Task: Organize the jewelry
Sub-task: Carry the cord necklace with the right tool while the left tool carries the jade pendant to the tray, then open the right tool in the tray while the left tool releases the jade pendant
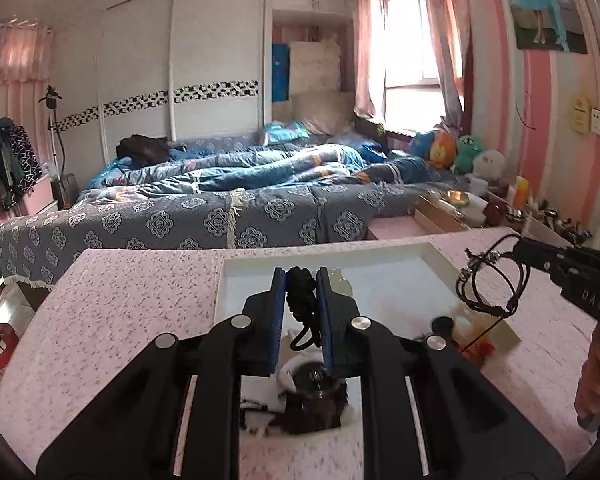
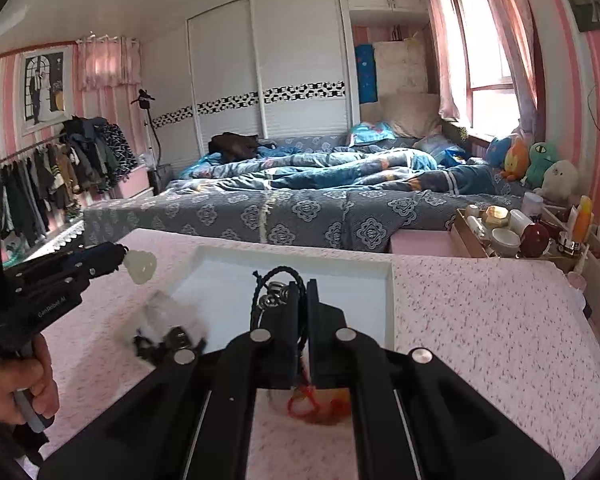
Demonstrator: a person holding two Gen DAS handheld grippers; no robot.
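My left gripper (image 1: pixel 301 280) is shut on a black braided cord (image 1: pixel 300 296) with a pale jade-like pendant (image 2: pixel 141 267) hanging beyond its tip, held above a white tray (image 1: pixel 236 264). My right gripper (image 2: pixel 302 292) is shut on a black cord bracelet with metal beads (image 2: pixel 274 294); in the left wrist view this bracelet (image 1: pixel 486 284) dangles over the tray's right side. More jewelry lies in a heap (image 2: pixel 168 340) at the tray's near end, with a red cord piece (image 2: pixel 308 404) under my right gripper.
The tray sits on a pink speckled tabletop (image 2: pixel 480 320). Behind it is a bed with blue bedding (image 1: pixel 220 200). To the right, a side shelf holds boxes, jars and bottles (image 2: pixel 512 228). Clothes hang on a rack (image 2: pixel 52 176) at left.
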